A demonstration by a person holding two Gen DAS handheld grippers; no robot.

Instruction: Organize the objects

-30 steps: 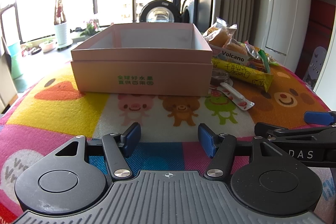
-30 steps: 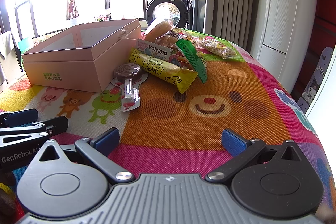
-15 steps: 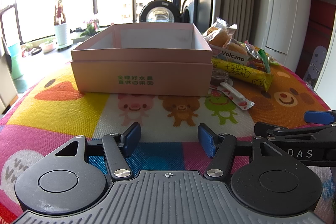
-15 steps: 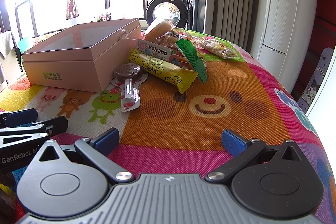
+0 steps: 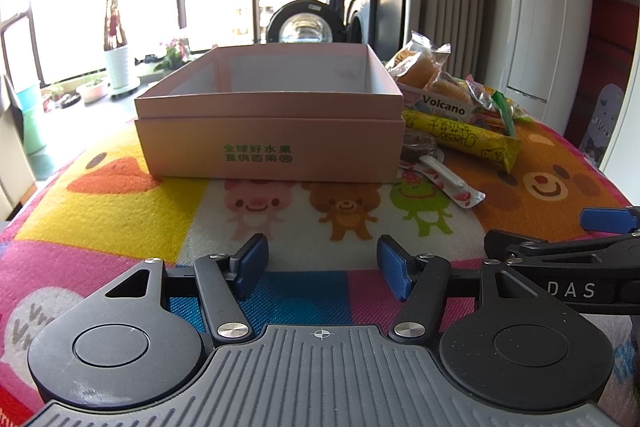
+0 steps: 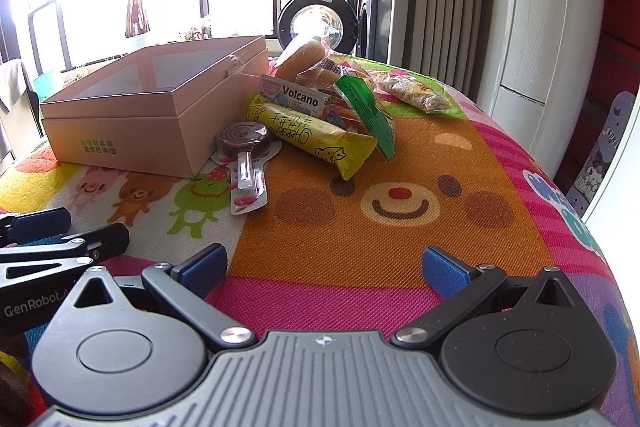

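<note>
— Pink cardboard, that open box (image 5: pixel 268 131): where does it sit?
— Centre of the left wrist view, on the cartoon-animal cloth (image 5: pixel 120 203); in the right wrist view it is at the middle left. I see nothing inside it, though part of its floor is hidden.
— And the snacks?
— Piled just beside the box. A yellow cheese bar (image 6: pixel 312 137) lies in front of a "Volcano" packet (image 6: pixel 294 95), with a green wrapper (image 6: pixel 366 111) leaning over them and wrapped buns (image 6: pixel 308 61) behind. A chocolate lollipop (image 6: pixel 242 143) in its clear pack lies close against the box's corner. One grain bar (image 6: pixel 412 93) rests apart, toward the upper right.
— The claws?
— The left gripper (image 5: pixel 322 265) sits low in its frame, blue pads spread moderately, nothing between them. The right gripper (image 6: pixel 324 267) is spread wider, also empty, above the orange bear face. Each shows at the edge of the other's view.
</note>
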